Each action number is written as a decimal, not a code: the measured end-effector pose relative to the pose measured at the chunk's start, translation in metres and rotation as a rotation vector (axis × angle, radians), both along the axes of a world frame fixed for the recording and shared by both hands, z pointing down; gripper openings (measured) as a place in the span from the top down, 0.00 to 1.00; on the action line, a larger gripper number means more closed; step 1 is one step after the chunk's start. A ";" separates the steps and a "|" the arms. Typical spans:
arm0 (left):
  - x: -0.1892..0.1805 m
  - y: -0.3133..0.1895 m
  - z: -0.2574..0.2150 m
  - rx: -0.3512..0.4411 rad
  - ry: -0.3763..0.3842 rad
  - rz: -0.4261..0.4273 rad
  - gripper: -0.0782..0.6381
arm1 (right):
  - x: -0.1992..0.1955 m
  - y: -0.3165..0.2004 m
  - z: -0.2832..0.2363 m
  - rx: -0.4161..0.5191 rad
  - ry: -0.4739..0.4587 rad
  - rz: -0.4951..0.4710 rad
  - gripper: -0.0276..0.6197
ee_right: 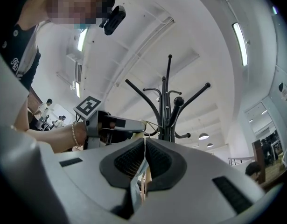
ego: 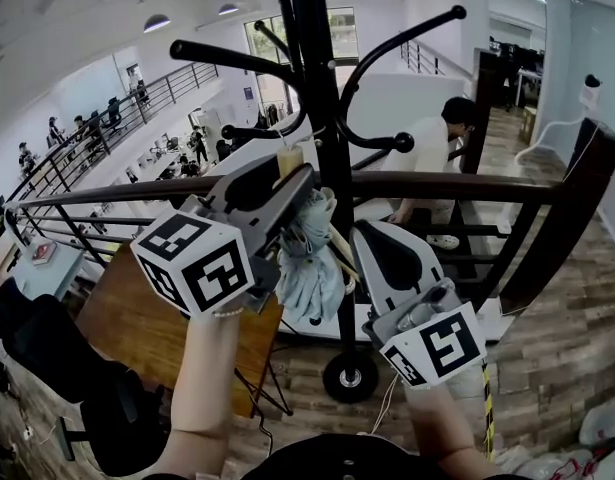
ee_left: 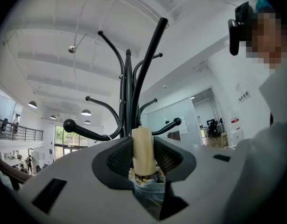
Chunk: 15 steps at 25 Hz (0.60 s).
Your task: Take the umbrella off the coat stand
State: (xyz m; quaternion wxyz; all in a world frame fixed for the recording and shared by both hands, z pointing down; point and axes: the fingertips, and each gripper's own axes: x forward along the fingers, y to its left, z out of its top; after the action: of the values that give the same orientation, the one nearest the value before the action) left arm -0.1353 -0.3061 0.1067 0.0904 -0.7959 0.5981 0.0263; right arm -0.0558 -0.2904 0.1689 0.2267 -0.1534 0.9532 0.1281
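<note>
As right jaws pinch fabric (ee_right: 138,177), left jaws clamp umbrella handle (ee_left: 143,150).

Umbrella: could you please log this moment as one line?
umbrella beside coat stand | left gripper jaws shut on handle | right gripper jaws shut on fabric

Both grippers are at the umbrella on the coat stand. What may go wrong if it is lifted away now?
1. A thin loop seems to hang over a stand arm; pulling sideways may snag it and tug the coat stand.
2. The left gripper grips only the smooth wooden handle of the umbrella; it may slip.
3. The right gripper pinches only thin fabric, which may pull out.
</note>
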 end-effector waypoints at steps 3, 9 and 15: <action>0.003 0.001 -0.003 0.008 -0.011 0.022 0.69 | -0.005 0.002 0.001 -0.002 0.014 -0.006 0.91; 0.003 0.000 -0.013 0.025 -0.010 0.047 0.69 | -0.015 -0.002 -0.011 -0.015 0.031 -0.024 0.91; 0.003 0.000 -0.016 0.038 -0.038 0.047 0.69 | -0.018 0.003 -0.020 -0.011 0.014 -0.047 0.91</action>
State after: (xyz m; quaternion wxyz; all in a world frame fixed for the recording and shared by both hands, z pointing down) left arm -0.1321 -0.3062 0.0907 0.1160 -0.8082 0.5768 0.0248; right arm -0.0741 -0.2875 0.1491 0.2222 -0.1310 0.9588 0.1186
